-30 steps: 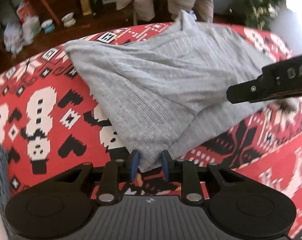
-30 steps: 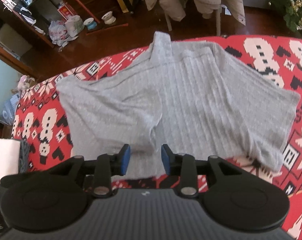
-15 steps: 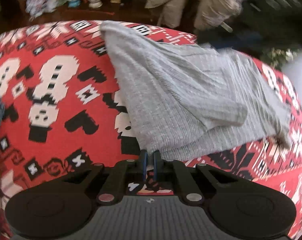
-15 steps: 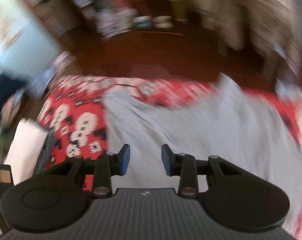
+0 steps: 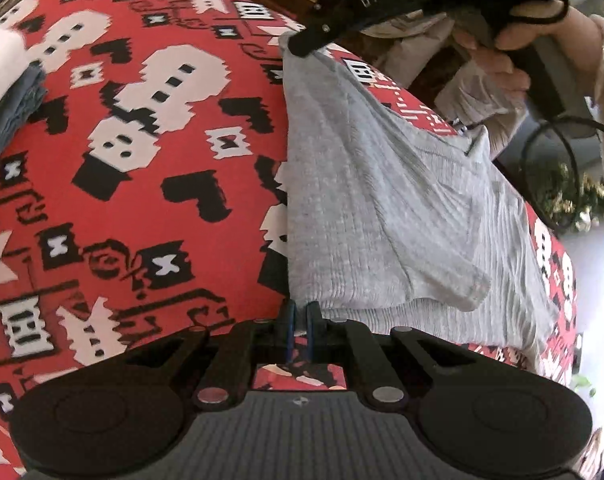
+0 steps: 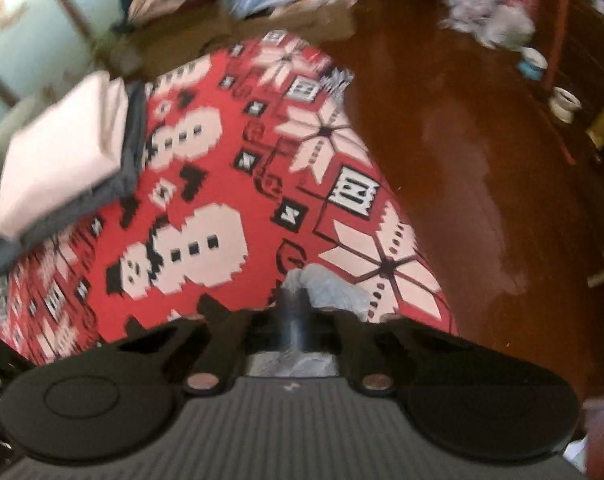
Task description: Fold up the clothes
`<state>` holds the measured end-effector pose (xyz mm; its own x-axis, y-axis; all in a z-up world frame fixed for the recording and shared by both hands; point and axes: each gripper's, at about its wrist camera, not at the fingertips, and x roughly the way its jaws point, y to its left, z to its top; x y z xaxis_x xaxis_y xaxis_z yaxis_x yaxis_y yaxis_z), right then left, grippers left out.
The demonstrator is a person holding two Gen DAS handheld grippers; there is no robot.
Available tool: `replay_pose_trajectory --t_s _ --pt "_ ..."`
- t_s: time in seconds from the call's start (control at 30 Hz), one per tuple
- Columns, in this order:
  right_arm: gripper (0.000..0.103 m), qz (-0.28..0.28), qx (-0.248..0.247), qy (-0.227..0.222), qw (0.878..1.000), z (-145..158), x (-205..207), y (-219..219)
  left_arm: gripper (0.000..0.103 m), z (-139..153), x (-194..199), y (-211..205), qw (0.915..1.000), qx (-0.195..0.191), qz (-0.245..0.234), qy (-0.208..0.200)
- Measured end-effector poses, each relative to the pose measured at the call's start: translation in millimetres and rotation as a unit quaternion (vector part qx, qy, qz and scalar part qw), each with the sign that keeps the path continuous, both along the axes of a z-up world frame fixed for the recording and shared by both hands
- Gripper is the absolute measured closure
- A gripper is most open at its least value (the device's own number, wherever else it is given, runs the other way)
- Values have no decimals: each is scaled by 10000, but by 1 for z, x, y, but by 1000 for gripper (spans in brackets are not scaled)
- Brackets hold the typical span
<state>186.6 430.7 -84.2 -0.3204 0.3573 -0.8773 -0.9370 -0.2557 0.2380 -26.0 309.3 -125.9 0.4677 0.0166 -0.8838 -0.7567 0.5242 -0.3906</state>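
"DAS" in pale letters on right gripper (image 5: 302, 46) arm.

Both claws grip the grey garment

The left claw (image 5: 299, 316) pinches the near corner of the grey garment (image 5: 365, 216); the right claw (image 5: 302, 46) grips its far corner above the red patterned surface (image 5: 142, 184).

Grey ribbed shirt (image 5: 381, 208), sleeve folded over, rumpled flat on red patterned cloth (image 5: 142, 160)

Red snowman-pattern cloth (image 5: 142, 208); white cup (image 6: 563, 104) on wooden floor (image 6: 481, 168).
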Motion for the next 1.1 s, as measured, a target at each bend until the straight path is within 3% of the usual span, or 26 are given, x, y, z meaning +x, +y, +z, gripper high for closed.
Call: replay_pose_trajectory --t_s 0.3,0.4,0.43,0.47,0.6,0.77,0.87,1.0,1.1 --pt "101 1214 -642 -52 9905 -34 -22 63 97 -4 -7 1 9905 -628 1226 46" --pt "100 1217 -726 -8 9899 -29 -19 72 95 -5 -10 5 9852 -928 1440 50" --pt "95 1217 -753 7 9897 -27 -18 76 94 -4 -12 6 9841 -1010 1460 60" --pt "92 1217 -781 22 9895 -26 -17 79 93 -2 -15 7 9836 -1058 1461 76" --pt "88 703 -632 380 9948 -3 3 89 93 18 -22 4 9919 -651 1085 137" --pt "88 413 -581 180 9973 15 17 60 94 39 -15 11 9960 -268 821 -236" --pt "85 25 -771 367 9963 7 25 31 94 30 5 11 9979 -169 524 -333" --pt "84 -391 -856 615 9937 -14 26 7 94 10 19 7 9991 -211 333 -157" --pt "99 -406 -712 629 9946 -18 24 2 96 1 16 8 9990 -229 369 -113"
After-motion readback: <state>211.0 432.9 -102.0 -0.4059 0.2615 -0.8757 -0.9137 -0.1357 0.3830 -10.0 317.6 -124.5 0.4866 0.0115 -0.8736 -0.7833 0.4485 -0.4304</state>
